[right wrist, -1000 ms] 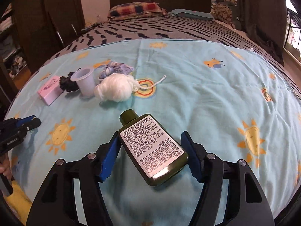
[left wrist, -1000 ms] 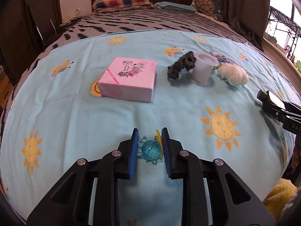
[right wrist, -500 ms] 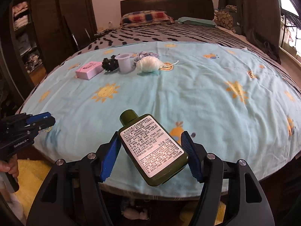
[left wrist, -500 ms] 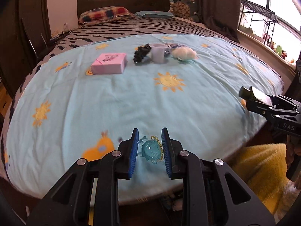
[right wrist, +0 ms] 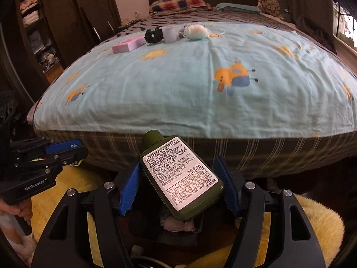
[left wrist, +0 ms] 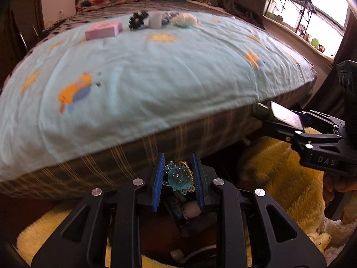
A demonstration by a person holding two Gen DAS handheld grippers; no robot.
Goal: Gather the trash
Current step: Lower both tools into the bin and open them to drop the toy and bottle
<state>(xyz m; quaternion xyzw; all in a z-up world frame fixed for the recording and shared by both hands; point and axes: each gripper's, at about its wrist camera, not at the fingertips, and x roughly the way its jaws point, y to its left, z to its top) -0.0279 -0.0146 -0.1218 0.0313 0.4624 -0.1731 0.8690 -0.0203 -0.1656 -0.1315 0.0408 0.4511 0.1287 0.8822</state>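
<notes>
My left gripper (left wrist: 177, 176) is shut on a small blue turtle trinket (left wrist: 178, 177) with a gold cord, held off the foot of the bed above a dark bin (left wrist: 189, 221) on the floor. My right gripper (right wrist: 180, 178) is shut on a dark green bottle (right wrist: 181, 178) with a white label, held over the same dark bin (right wrist: 178, 225), which holds crumpled pieces. The right gripper with the bottle shows in the left wrist view (left wrist: 312, 138). The left gripper shows at the left of the right wrist view (right wrist: 42, 156).
On the far part of the light blue sun-print bedspread (right wrist: 200, 78) lie a pink box (right wrist: 128, 44), a black scrunchie (right wrist: 154, 35), a white cup (right wrist: 169, 34) and a white yarn ball (right wrist: 197, 32). A yellow fluffy rug (left wrist: 279, 178) covers the floor. A dark wardrobe (right wrist: 44, 33) stands left.
Both grippers have pulled back from over the bed and dropped below its foot edge, still holding the turtle trinket and the bottle. The bin has come into view beneath them.
</notes>
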